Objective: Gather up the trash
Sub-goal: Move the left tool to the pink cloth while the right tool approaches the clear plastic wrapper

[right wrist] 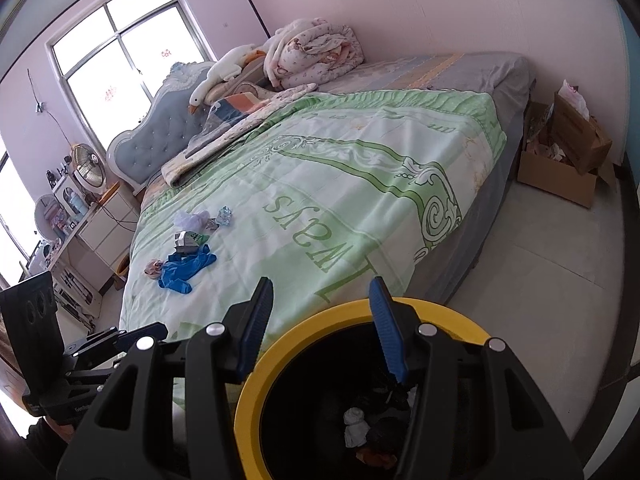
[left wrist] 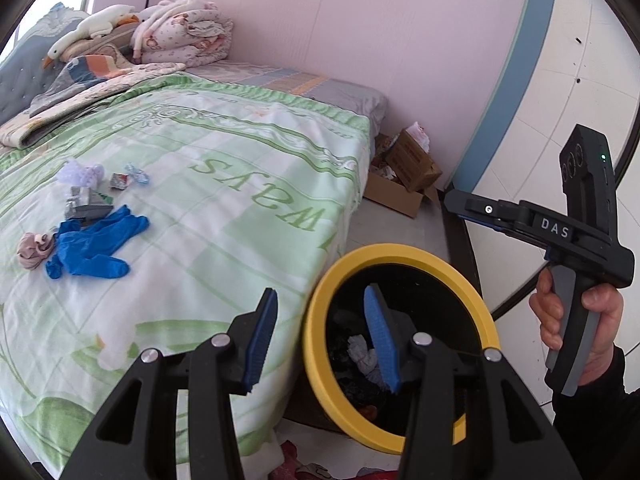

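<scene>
You've got soft matt cloth on the bed: green-and-white blanket (left wrist: 224, 168), slightly creased. Blue gloves (left wrist: 94, 244) near the left edge look like thin smooth rubber, low sheen. Beside them, a foil-like wrapper (left wrist: 86, 202), shiny and crumpled. Bin (left wrist: 320, 312) at the near bed corner: yellow rim is smooth matt plastic, white crumpled tissue (left wrist: 364, 356) inside. Left gripper (left wrist: 322, 342) and right gripper (right wrist: 322, 330): matt black plastic arms, ribbed blue pads, bright metal pins. Far right, plain brown cardboard box (right wrist: 560, 172).
</scene>
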`<action>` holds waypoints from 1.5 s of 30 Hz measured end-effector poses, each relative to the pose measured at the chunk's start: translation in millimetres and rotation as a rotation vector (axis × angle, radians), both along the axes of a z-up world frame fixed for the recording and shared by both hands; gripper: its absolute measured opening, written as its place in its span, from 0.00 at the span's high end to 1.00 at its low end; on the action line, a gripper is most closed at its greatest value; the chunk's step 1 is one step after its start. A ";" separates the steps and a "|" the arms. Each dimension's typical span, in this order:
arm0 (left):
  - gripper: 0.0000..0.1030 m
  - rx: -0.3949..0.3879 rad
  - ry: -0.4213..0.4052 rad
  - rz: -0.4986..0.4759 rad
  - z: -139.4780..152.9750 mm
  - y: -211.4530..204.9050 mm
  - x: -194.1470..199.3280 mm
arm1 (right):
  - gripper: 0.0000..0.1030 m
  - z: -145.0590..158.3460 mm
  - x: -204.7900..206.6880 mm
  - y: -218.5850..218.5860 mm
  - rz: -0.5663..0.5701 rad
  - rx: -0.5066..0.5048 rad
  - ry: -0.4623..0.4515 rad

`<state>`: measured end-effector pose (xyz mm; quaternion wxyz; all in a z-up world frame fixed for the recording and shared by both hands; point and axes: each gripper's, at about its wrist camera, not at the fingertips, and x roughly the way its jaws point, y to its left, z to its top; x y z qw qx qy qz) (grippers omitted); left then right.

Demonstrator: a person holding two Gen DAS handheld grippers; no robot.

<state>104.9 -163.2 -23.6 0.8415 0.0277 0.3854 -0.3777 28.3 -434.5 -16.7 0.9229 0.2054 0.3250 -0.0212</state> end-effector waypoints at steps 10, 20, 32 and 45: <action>0.58 0.000 0.000 0.104 0.5 50.7 28.5 | 0.53 3.2 59.5 40.6 0.089 -0.042 0.022; 0.58 0.015 0.000 0.221 1.7 104.3 68.7 | 0.53 -3.0 133.0 94.2 0.202 -0.085 0.058; 0.53 -0.013 0.031 0.412 -2.4 181.4 137.1 | 0.52 -16.9 226.8 147.8 0.289 -0.126 0.103; 0.53 -0.016 0.117 0.539 -36.8 225.6 208.4 | 0.50 -54.9 335.3 180.9 0.324 -0.143 0.195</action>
